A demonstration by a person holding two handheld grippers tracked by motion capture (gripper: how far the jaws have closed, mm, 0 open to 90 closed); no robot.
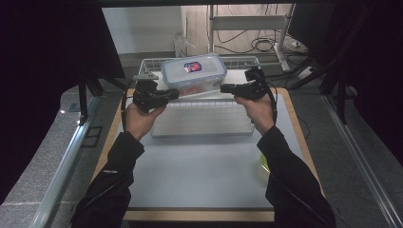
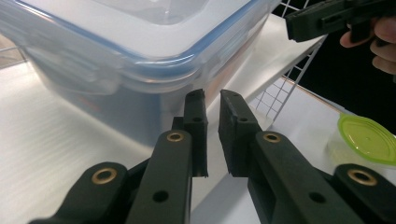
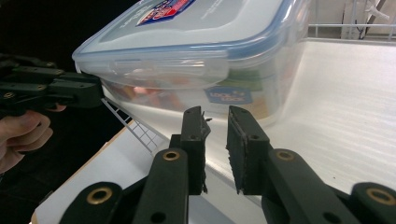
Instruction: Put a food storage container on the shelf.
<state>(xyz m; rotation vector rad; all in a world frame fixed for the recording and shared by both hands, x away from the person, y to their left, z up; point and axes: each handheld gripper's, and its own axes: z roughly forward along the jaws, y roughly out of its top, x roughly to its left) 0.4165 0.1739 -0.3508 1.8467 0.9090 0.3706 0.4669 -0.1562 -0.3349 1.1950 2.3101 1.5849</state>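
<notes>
Two pairs of tongs work here, one in each of the person's hands, and both are pressed nearly together with nothing pinched between the pads. From the left tongs (image 2: 212, 133), the nearest thing is the blue-rimmed lunch box (image 2: 140, 56) just beyond the tips, tilted, its corner hanging over the white tray (image 2: 42, 135). Off to that tool's right lies a green lid (image 2: 366, 140) on the table, well apart. From the right tongs (image 3: 215, 140), the same box sits just ahead of the tips, its side clasp above them and coloured contents showing through the wall.

Seen from above, the box (image 1: 194, 72) lies between the two tools — the left tongs (image 1: 172, 94) at its left end, the right tongs (image 1: 227, 88) at its right end — and it looks propped or lifted at a slant over the far part of the tray (image 1: 204, 123). Beyond it stands a wire basket (image 1: 242, 61).

The step in hand appears to be steadying the box by its two ends, tips against its sides. To do it well, I would keep both tools level with each other, push inward evenly, and press below the lid's lip rather than on the clasps — uneven force could let the smooth plastic slip and drop onto the tray.
</notes>
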